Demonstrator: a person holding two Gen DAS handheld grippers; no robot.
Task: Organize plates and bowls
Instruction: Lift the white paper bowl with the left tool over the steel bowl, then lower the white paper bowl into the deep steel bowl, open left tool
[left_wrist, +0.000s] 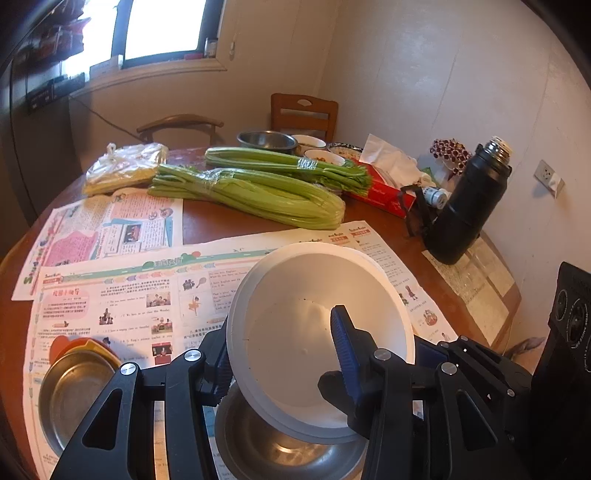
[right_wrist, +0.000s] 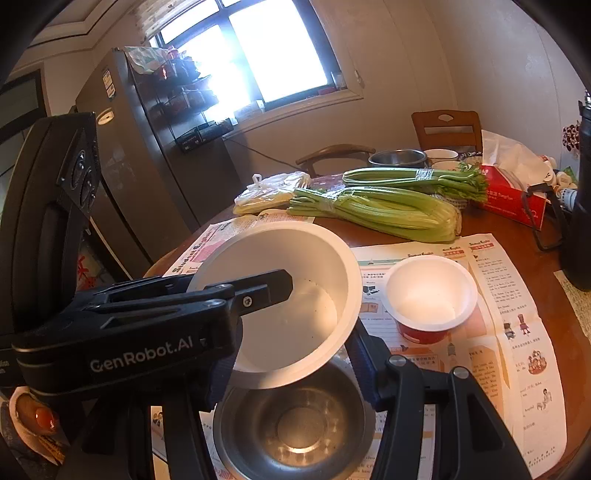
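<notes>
My left gripper (left_wrist: 284, 350) is shut on the rim of a large white bowl (left_wrist: 295, 332), one finger inside and one outside, and holds it tilted just above a steel bowl (left_wrist: 280, 454). The same white bowl (right_wrist: 295, 295) and steel bowl (right_wrist: 291, 424) show in the right wrist view, where the left gripper (right_wrist: 273, 291) crosses from the left. My right gripper (right_wrist: 291, 373) is open, its fingers either side of the steel bowl. A small white cup with a red base (right_wrist: 430, 295) stands to the right on the newspaper. A second steel bowl (left_wrist: 74, 391) sits at the left.
Newspaper sheets (left_wrist: 129, 295) cover the round wooden table (left_wrist: 229, 221). Celery bundles (left_wrist: 251, 192), a plastic bag (left_wrist: 122, 166), a red tissue box (left_wrist: 384, 192), a black thermos (left_wrist: 469, 206) and more bowls (left_wrist: 266, 140) lie at the back. Chairs stand behind.
</notes>
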